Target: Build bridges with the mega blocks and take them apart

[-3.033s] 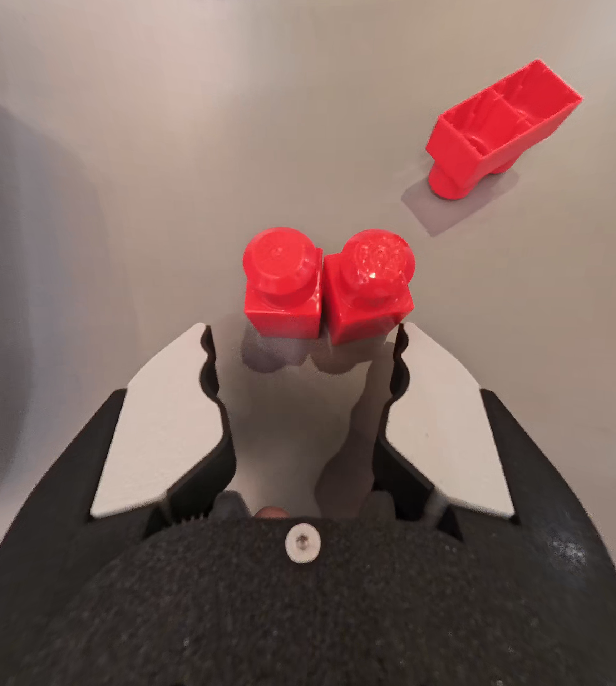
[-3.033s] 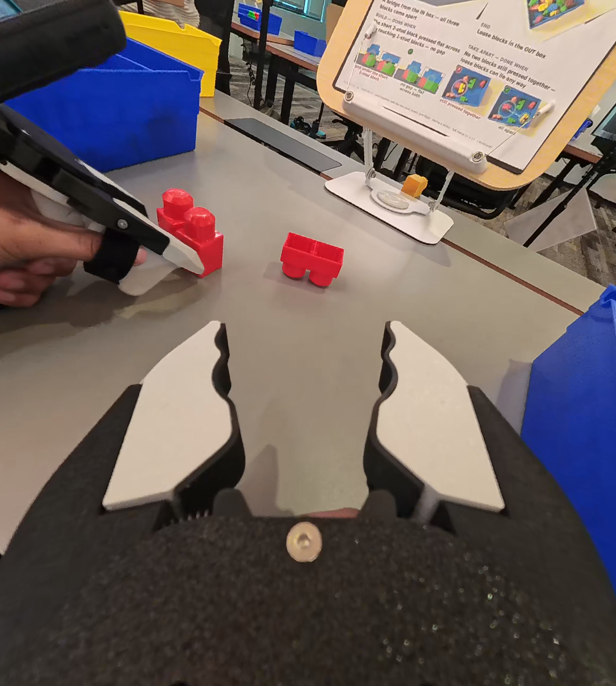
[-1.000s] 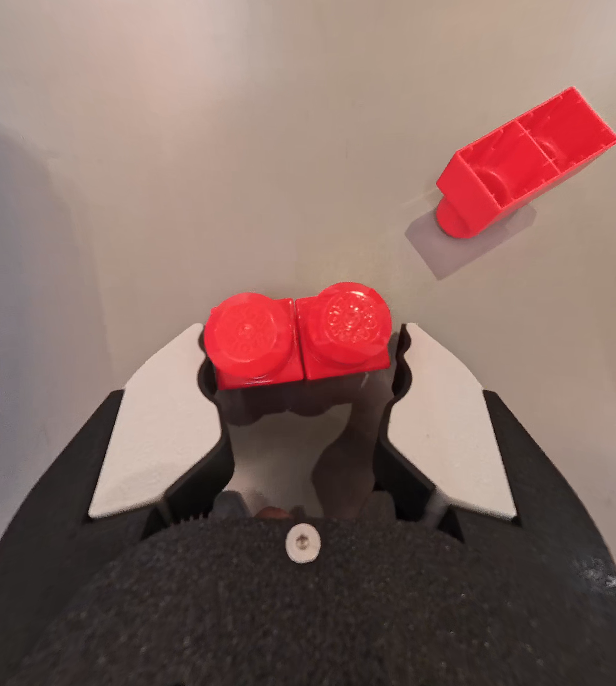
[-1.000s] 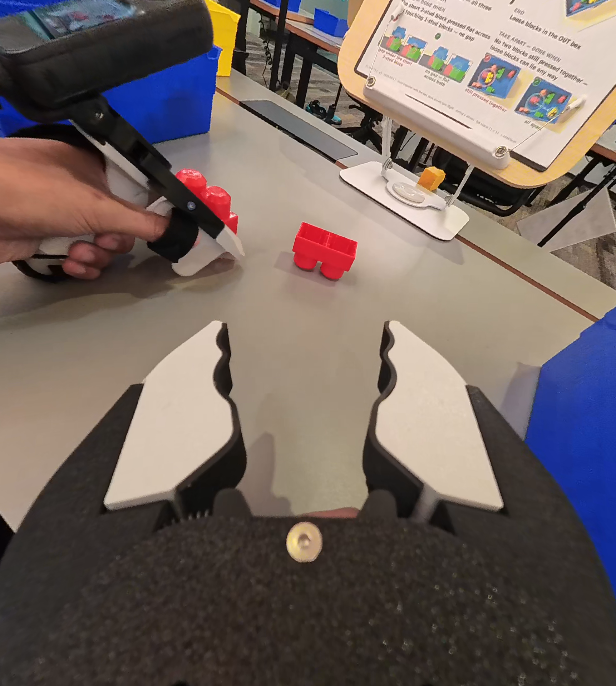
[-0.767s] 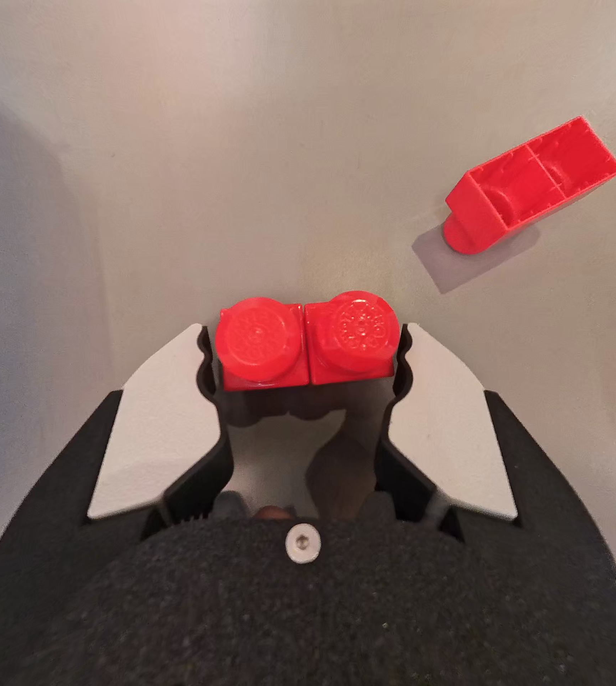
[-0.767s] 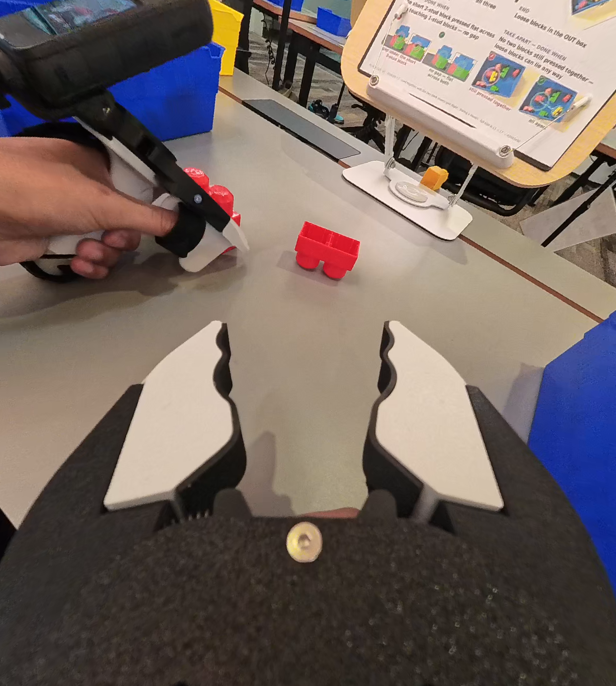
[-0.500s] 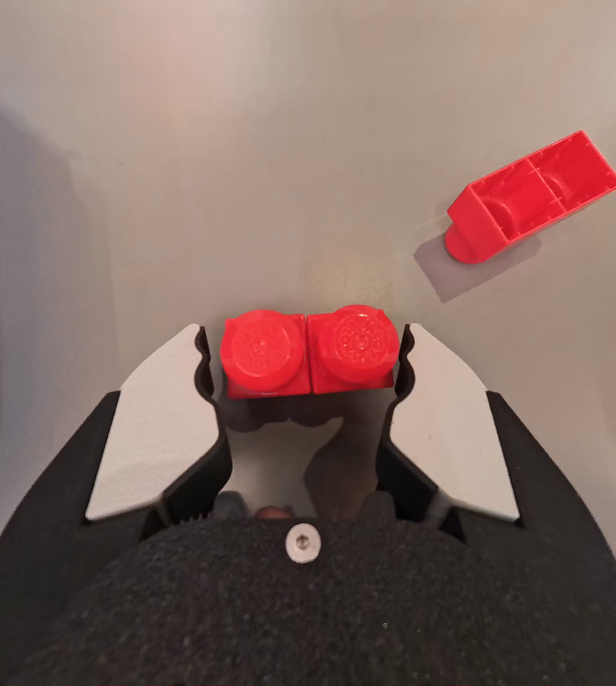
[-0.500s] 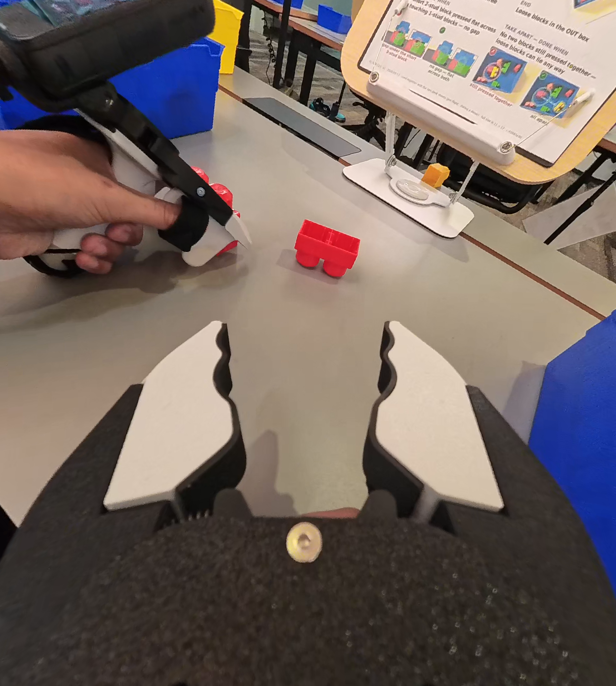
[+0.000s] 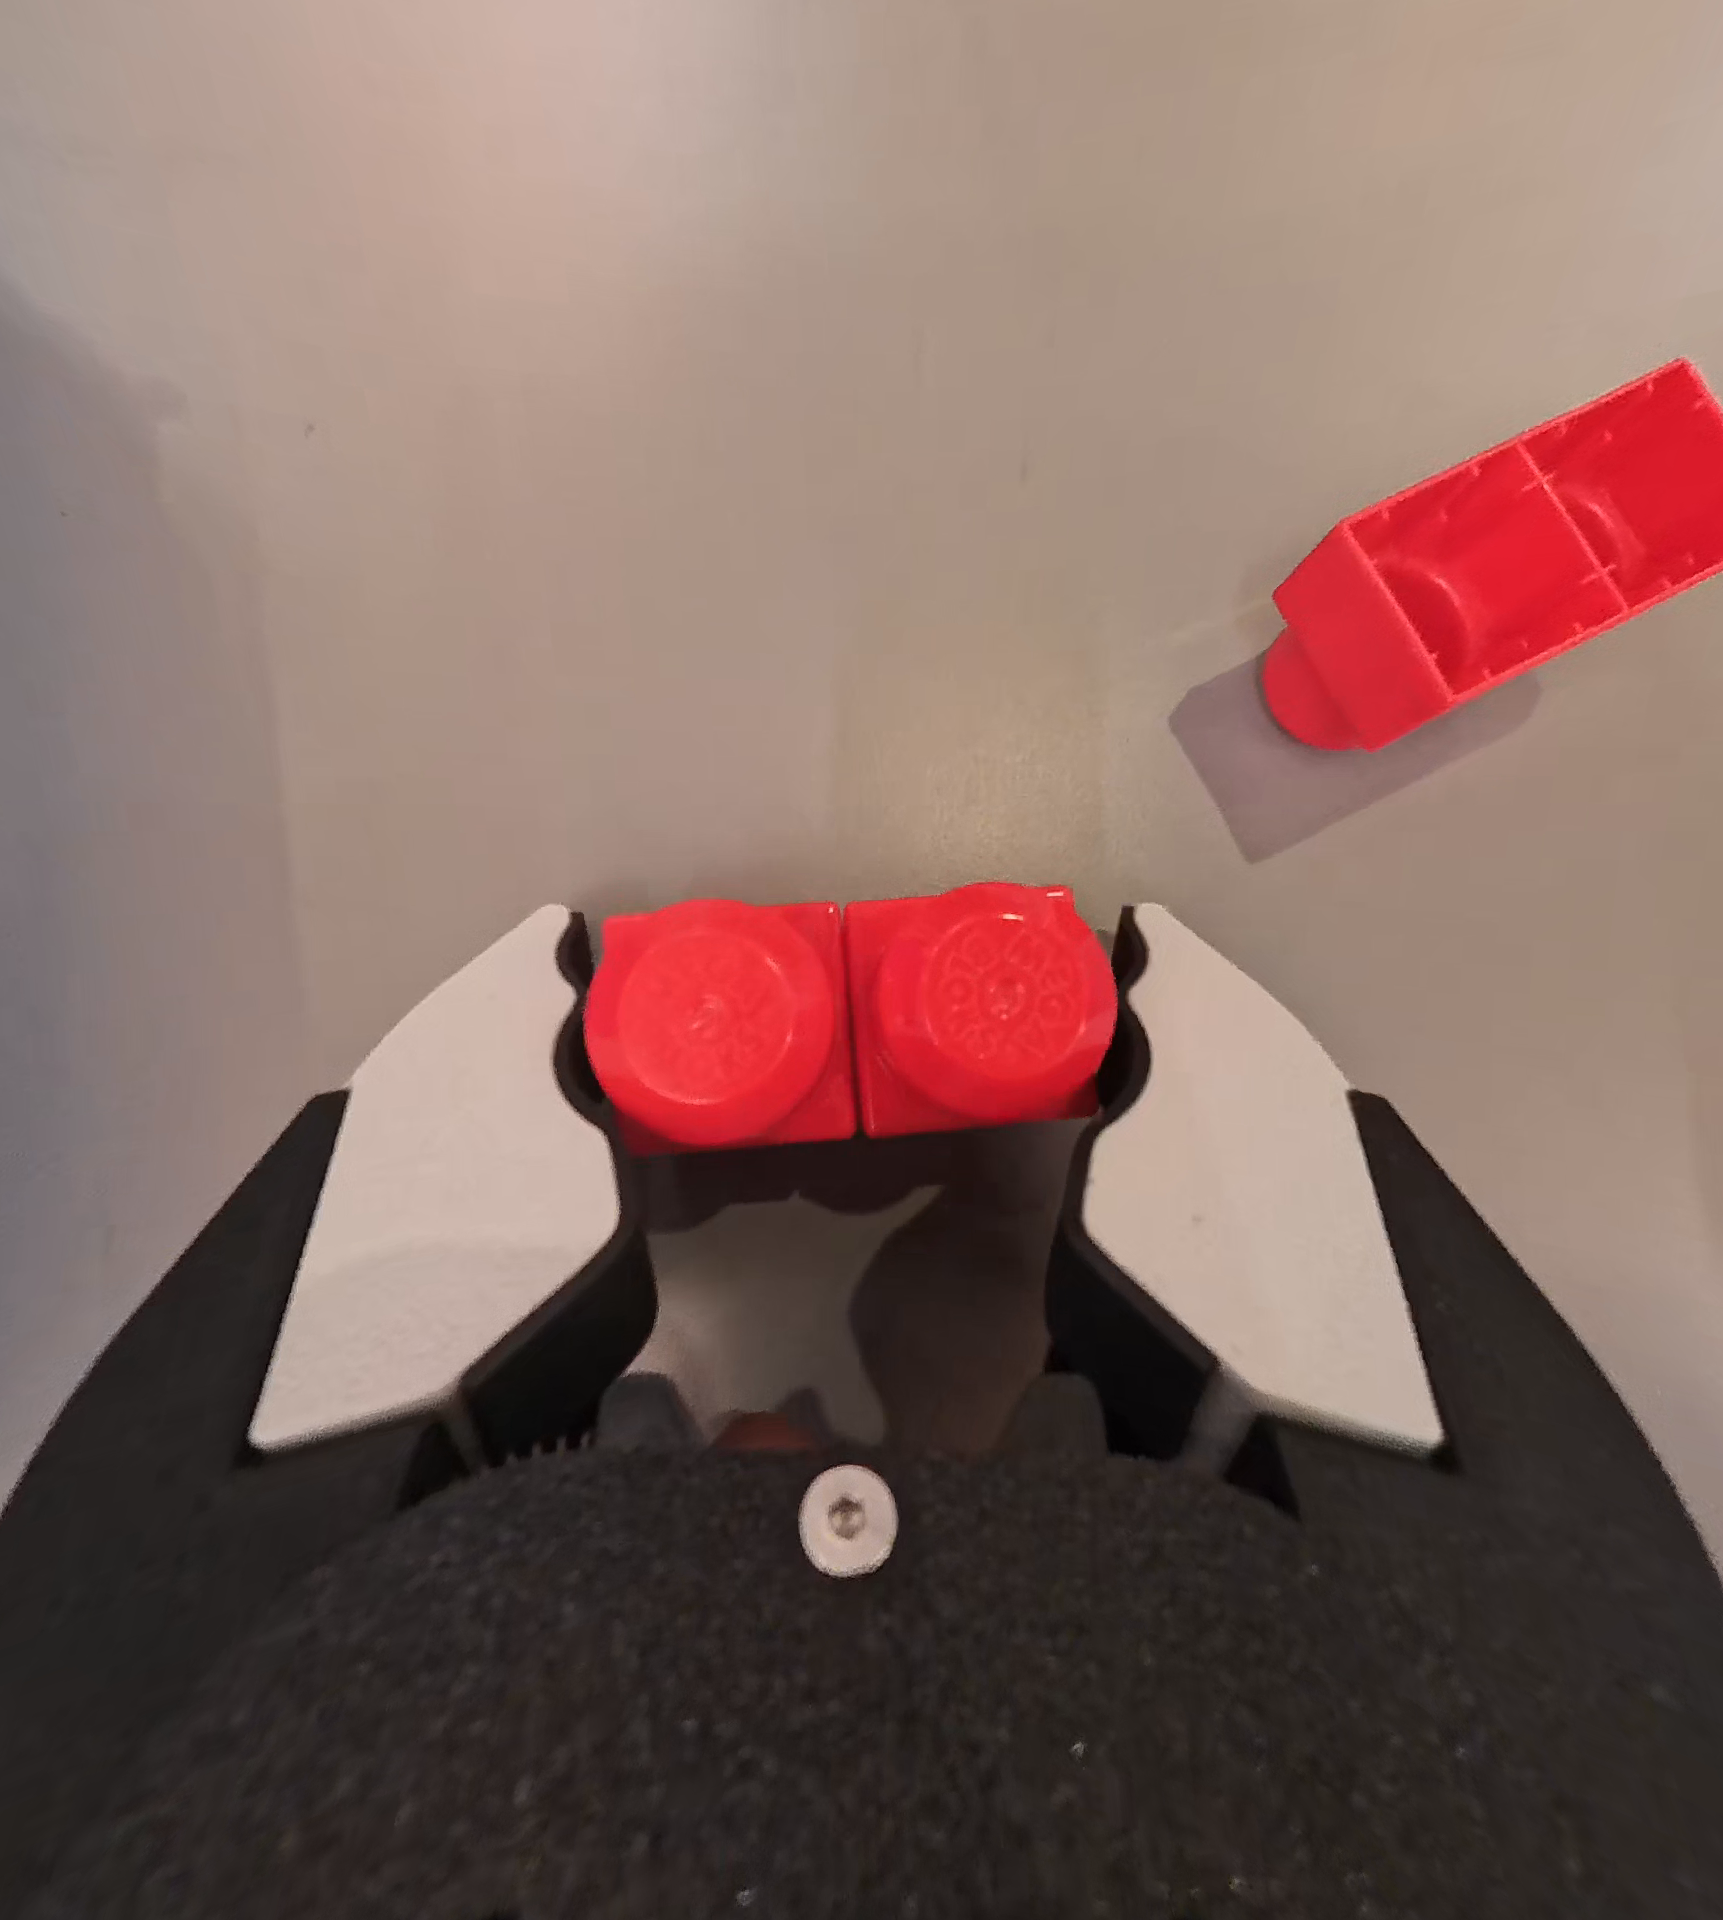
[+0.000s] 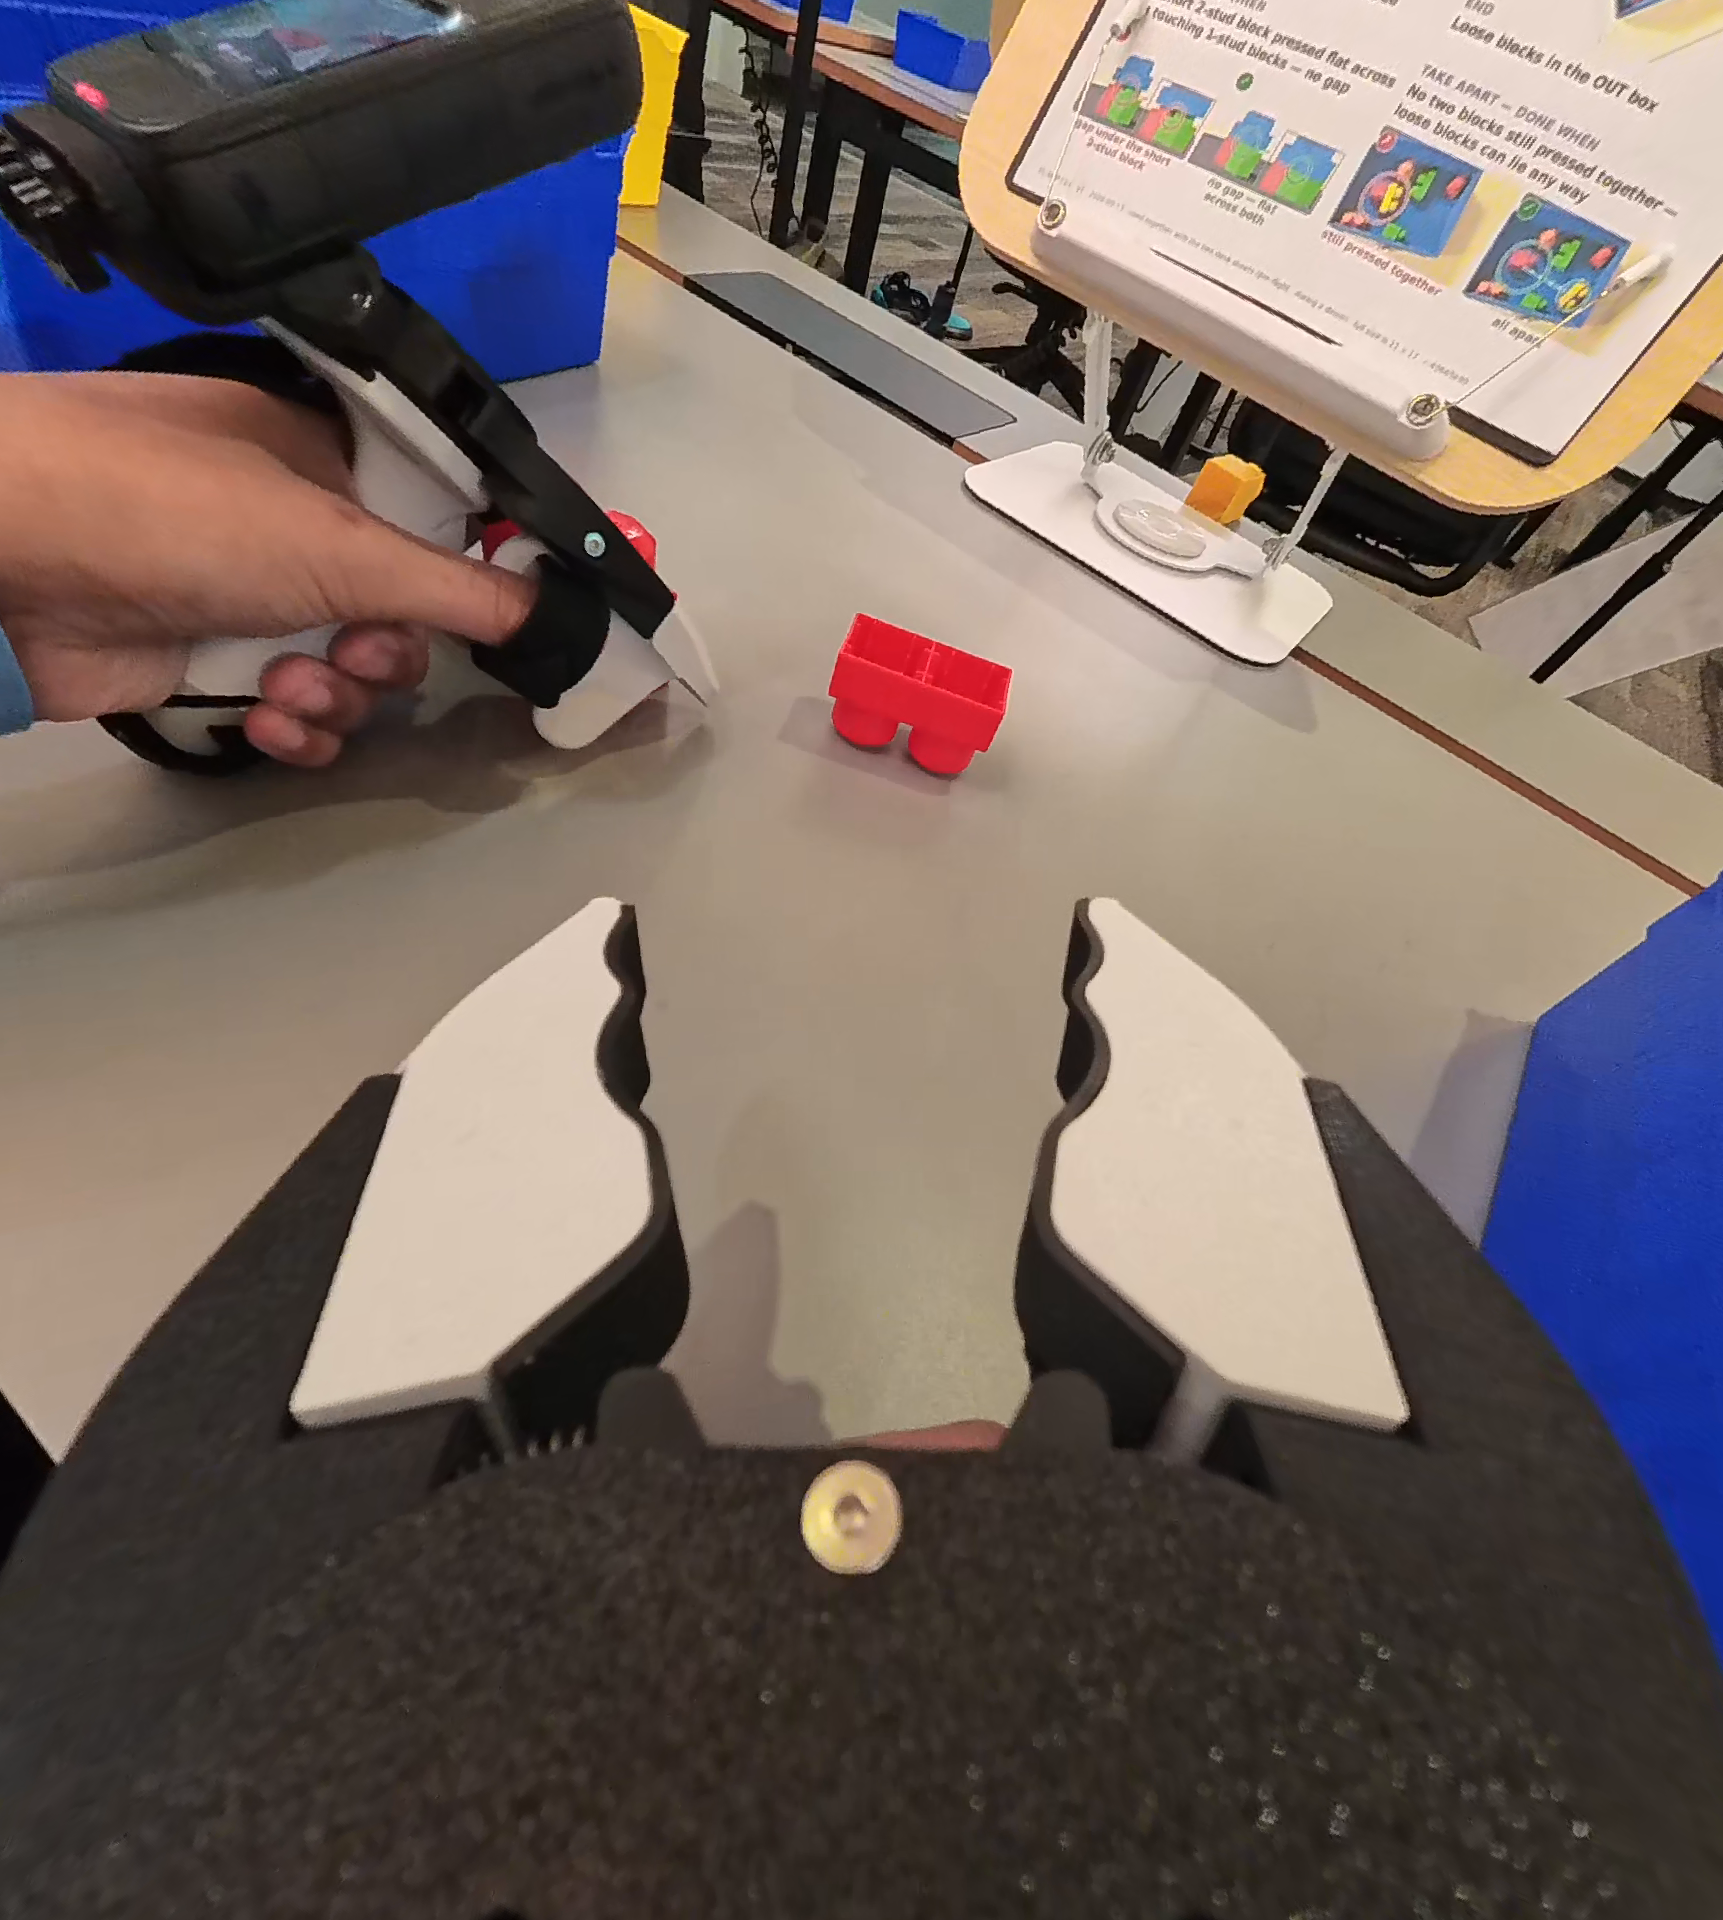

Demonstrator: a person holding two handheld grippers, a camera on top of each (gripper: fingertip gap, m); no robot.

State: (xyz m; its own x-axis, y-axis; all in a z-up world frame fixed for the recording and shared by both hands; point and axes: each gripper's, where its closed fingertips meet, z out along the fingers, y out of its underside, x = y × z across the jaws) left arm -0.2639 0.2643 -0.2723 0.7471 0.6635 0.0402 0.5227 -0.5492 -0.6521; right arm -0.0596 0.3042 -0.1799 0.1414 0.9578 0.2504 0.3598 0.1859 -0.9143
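- While my left gripper (image 9: 852, 1023) tilts steeply down at the bench (image 9: 836, 416), its jaws clasp two red single-stud blocks (image 9: 841, 1023).
- My right gripper (image 10: 852, 997) hovers level, jaws wide, holding nothing.

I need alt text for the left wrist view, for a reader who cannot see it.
The left gripper brackets two red one-stud blocks standing side by side on a grey table. A red two-stud block lies upside down farther off at the right.

Grey table (image 10: 940, 935) with red blocks (image 10: 919, 694)
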